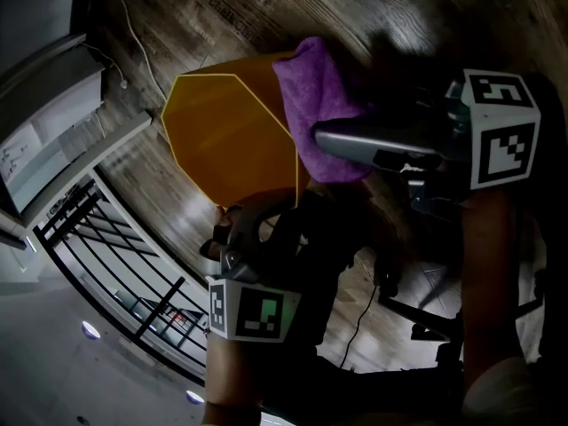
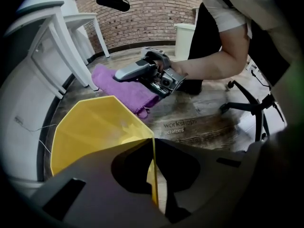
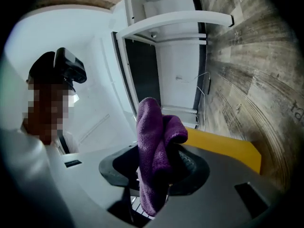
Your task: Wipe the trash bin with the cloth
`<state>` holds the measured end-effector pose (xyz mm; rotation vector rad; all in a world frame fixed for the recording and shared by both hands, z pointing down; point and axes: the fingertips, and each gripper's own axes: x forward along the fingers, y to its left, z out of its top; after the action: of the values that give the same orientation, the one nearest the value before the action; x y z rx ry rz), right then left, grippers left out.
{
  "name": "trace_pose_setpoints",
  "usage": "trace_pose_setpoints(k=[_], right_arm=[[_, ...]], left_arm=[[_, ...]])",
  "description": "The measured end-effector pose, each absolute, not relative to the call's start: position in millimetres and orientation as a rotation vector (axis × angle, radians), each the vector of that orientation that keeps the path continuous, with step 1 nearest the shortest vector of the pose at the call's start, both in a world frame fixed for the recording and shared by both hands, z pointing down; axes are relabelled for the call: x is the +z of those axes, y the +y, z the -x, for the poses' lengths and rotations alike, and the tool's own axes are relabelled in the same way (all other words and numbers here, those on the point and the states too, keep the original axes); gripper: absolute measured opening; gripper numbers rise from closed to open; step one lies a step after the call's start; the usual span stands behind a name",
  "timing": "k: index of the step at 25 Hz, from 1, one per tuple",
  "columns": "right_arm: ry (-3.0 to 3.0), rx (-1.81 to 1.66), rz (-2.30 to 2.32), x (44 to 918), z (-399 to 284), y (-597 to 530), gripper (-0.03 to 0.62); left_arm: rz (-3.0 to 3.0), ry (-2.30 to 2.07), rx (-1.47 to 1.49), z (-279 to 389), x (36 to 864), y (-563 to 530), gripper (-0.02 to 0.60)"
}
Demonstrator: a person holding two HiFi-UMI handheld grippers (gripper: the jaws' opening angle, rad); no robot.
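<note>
Two things could be going wrong from here, I reckon. First, the left gripper [image 2: 154, 175] is pinching just the thin rim wall of the yellow trash bin [image 2: 90, 132], jaws nearly together on that edge. It looks like a light plastic bin, so once wiping pressure is coming in from the far side, it could be twisting or sliding out of that narrow grip and skating across the wooden floor [image 1: 355, 16].

Second, the right gripper [image 3: 154, 175] is clamping the purple cloth [image 3: 152, 137] as a bunched fold, with a loose tail hanging below the jaws. That tail could be dragging or catching on the rim, so that hard gripper parts and not the fabric are scraping the plastic.

Pose-wise, the left one is pointing steeply down at the bin's near right rim, with the marker cube facing up at the head camera. The right one is lying roughly level, reaching in from the right with the cloth sitting at the bin's far right edge. I can't tell if it's actually touching the bin.
</note>
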<state>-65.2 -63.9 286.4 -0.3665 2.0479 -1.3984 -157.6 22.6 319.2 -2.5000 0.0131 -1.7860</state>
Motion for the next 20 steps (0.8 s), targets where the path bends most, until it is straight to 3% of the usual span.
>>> trace_pose_setpoints(k=[12, 20], right_arm=[[2.057, -1.626, 0.484, 375.5, 79.4, -80.3, 0.161], [2.113, -1.836, 0.811, 473.4, 92.0, -70.5, 0.161]], left_arm=[[2.489, 0.007, -1.78, 158.9, 319.1, 24.4, 0.009], [2.503, 0.01, -1.77, 158.3, 318.6, 24.2, 0.009]])
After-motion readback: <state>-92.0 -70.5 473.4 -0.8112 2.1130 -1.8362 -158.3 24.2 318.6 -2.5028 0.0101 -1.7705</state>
